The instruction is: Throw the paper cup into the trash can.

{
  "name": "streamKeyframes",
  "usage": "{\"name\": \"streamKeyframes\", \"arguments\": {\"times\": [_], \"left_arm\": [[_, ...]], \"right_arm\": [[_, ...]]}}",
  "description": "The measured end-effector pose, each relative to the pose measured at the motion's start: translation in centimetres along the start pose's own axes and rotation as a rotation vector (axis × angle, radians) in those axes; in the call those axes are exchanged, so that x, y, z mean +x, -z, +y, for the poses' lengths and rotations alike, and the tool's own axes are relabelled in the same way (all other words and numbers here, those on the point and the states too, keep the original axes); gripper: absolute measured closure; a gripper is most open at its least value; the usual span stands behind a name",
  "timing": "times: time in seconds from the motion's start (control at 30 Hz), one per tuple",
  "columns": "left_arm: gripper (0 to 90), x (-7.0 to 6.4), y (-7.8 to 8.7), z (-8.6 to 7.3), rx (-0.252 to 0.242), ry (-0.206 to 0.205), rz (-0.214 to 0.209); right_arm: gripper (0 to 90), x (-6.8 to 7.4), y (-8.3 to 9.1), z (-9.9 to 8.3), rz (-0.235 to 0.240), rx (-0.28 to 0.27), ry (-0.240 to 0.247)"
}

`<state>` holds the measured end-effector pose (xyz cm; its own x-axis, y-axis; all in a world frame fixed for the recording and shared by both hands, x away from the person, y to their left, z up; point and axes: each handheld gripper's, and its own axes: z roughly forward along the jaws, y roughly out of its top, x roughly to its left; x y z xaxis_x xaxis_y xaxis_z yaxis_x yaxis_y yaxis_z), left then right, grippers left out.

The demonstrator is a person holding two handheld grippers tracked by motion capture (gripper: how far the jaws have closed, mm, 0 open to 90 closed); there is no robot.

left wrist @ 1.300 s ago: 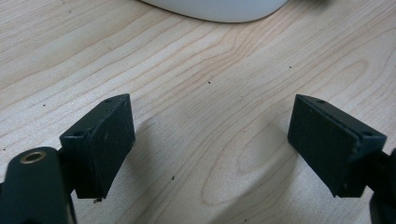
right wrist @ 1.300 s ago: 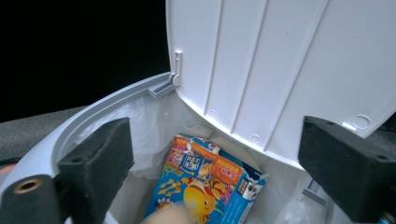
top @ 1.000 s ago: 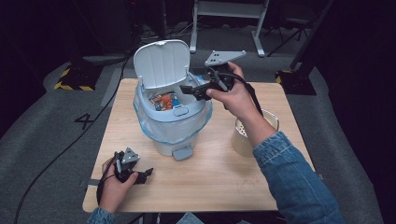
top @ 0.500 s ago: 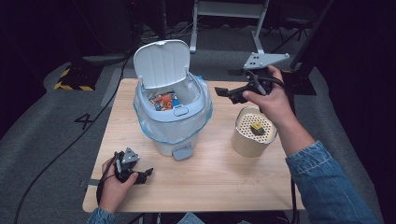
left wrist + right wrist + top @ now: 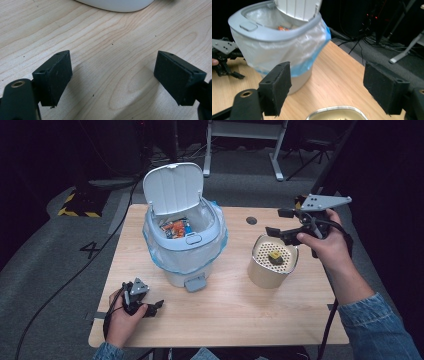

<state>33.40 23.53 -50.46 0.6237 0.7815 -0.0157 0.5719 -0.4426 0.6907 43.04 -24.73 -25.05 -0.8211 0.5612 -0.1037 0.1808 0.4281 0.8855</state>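
Two empty, wide-open grippers: right gripper (image 5: 280,221) above the perforated canister (image 5: 271,262), left gripper (image 5: 159,305) resting left of it; a hasty descent could perhaps tip it

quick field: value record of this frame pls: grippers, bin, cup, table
left gripper: open, empty, low over the table near its front left
right gripper: open, empty, raised beside the cup
bin: lid up, clear liner over its rim, colourful wrappers inside
cup: tan, perforated top, small yellowish piece on it
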Motion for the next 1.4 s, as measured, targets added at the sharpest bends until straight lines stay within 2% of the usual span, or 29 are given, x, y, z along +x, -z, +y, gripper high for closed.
{"name": "streamKeyframes", "arguments": {"times": [0.33, 0.6, 0.97, 1.07, 1.4], "left_arm": [[15.4, 0.5, 0.0, 0.0, 0.000, 0.005, 0.008], [15.4, 0.5, 0.0, 0.0, 0.001, 0.005, 0.010], [15.4, 0.5, 0.0, 0.0, 0.000, 0.003, 0.012], [15.4, 0.5, 0.0, 0.0, 0.000, 0.003, 0.012], [15.4, 0.5, 0.0, 0.0, 0.000, 0.003, 0.011]], "right_arm": [[23.9, -1.1, 3.1, -4.8, -0.047, 0.037, -0.073], [27.4, -1.0, 4.6, -8.5, -0.068, 0.099, -0.119], [27.3, -0.6, 5.5, -13.2, -0.102, 0.152, -0.164], [27.1, -0.5, 5.6, -14.8, -0.113, 0.154, -0.183], [25.3, 0.0, 5.0, -20.8, -0.129, 0.212, -0.235]]}}
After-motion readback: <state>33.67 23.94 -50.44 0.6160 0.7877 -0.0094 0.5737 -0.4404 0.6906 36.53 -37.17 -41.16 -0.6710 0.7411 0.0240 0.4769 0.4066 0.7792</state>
